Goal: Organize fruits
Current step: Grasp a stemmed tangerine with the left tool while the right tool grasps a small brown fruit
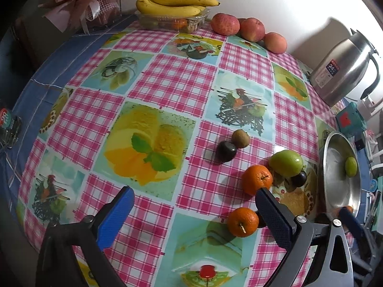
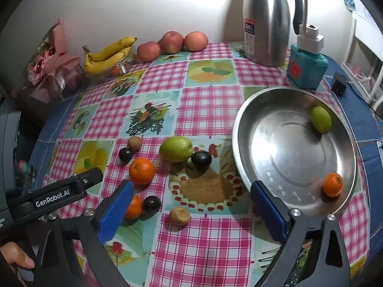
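A steel bowl [image 2: 241,129] sits at the right of the table and holds a small green fruit [image 2: 321,119] and an orange [image 2: 332,184]. Loose on the cloth lie two oranges [image 2: 142,171] [image 2: 133,206], a big green fruit [image 2: 176,149], three dark plums [image 2: 201,159] [image 2: 151,204] [image 2: 126,155], a kiwi [image 2: 134,142] and a brown fruit [image 2: 179,216]. My left gripper [image 1: 195,211] is open and empty above the cloth, left of the oranges [image 1: 256,179] [image 1: 242,221]. My right gripper [image 2: 191,203] is open and empty, over the cloth beside the bowl's near rim.
Bananas [image 1: 174,3] on a plastic tray, three apples [image 1: 225,24] and a steel thermos jug [image 2: 265,21] stand along the back wall. A teal box [image 2: 307,68] and a black adapter [image 2: 340,86] sit behind the bowl. A wrapped bouquet [image 2: 52,67] is back left.
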`<action>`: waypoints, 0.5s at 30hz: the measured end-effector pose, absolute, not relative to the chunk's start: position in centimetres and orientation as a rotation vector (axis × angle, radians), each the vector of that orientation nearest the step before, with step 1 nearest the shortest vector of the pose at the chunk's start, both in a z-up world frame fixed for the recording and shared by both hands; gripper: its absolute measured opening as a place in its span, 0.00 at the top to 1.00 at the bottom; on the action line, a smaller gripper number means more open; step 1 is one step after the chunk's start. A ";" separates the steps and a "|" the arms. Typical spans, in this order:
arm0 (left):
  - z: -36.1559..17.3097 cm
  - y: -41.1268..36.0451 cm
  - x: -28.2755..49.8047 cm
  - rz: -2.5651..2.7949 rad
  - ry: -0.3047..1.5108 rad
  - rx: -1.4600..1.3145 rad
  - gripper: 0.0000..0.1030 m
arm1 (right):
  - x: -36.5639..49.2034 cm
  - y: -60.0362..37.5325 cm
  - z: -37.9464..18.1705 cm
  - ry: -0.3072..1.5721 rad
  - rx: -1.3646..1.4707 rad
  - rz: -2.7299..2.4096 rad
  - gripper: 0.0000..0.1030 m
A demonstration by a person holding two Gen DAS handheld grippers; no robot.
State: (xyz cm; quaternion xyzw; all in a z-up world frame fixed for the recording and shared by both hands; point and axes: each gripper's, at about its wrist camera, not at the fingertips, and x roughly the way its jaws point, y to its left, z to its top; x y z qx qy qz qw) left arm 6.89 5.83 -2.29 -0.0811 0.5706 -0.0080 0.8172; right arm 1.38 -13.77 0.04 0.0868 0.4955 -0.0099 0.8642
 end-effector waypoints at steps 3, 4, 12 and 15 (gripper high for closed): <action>-2.5 5.5 6.9 -0.048 1.232 -0.195 0.03 | 1.4 -13.1 -0.5 1.053 0.175 0.024 0.18; -2.7 5.3 6.8 -0.057 1.237 -0.196 0.05 | 1.5 -12.8 -0.7 1.063 0.163 0.030 0.22; -4.6 3.7 6.7 -0.166 1.336 -0.269 0.23 | 1.9 -11.9 -3.4 1.162 0.134 0.070 0.43; -5.5 3.4 6.7 -0.186 1.375 -0.301 0.33 | 1.9 -11.8 -4.3 1.198 0.144 0.075 0.46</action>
